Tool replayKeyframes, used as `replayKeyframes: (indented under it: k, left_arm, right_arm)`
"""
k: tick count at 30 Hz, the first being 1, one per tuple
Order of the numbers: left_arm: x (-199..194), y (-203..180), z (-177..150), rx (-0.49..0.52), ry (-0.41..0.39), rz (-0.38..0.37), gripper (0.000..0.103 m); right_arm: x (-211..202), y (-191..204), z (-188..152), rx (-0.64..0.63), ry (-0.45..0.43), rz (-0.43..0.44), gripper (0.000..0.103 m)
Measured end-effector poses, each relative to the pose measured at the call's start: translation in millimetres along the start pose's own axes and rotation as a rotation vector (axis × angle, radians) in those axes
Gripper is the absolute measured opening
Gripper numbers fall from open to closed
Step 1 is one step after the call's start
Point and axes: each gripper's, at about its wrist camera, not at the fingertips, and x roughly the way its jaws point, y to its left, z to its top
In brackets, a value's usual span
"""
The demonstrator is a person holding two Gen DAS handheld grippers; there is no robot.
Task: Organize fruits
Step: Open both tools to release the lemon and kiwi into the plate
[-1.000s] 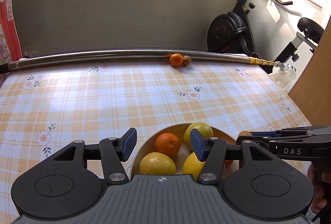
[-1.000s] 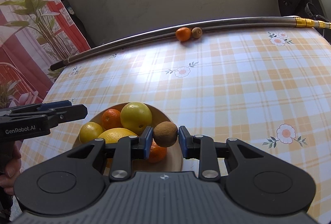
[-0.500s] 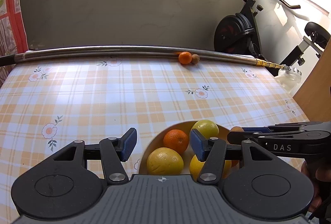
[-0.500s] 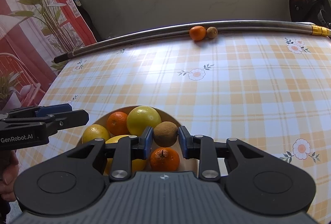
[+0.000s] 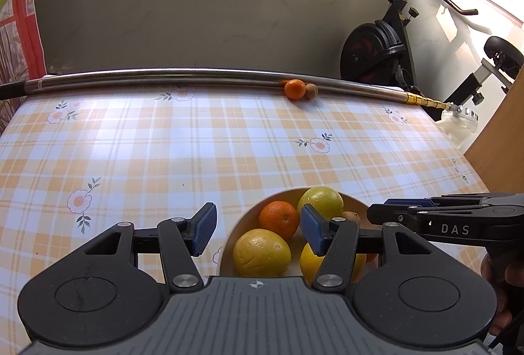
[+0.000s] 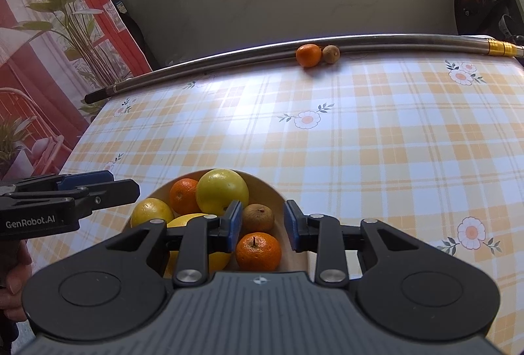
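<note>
Resting in the bowl point(image 6: 281, 210), a kiwi point(image 6: 258, 218) between parted right-gripper point(image 6: 263, 225) jaws.

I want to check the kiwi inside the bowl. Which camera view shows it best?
The right wrist view: the kiwi lies whole in the bowl, between the open jaws of the right gripper. The left wrist view shows only a small brown part behind the left gripper's finger.

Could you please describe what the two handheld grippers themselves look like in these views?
Both are matte black plastic. The left gripper and right gripper each have two angular fingers with blue ribbed pads, silver pivot bolts, and a grey ridged base. Side-on, the right reads "DAS", the left "GenRobot.AI". No cables visible.
</note>
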Motion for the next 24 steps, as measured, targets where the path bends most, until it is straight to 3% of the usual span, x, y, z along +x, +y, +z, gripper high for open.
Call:
replayKeyframes:
  k: [8, 24]
  left_arm:
    - [-7.9, 9.5, 7.5, -0.037, -0.025, 0.015, 0.059]
    - [-35.8, 38.2, 54.5, -0.093, -0.126, 0.037, 0.059]
  right_arm:
    - [-19.6, -19.8, 11.4, 0.053, -0.055, -0.03, 0.032]
    - [-50.6, -53.0, 38.3, 0.114, -0.169, -0.085, 0.032]
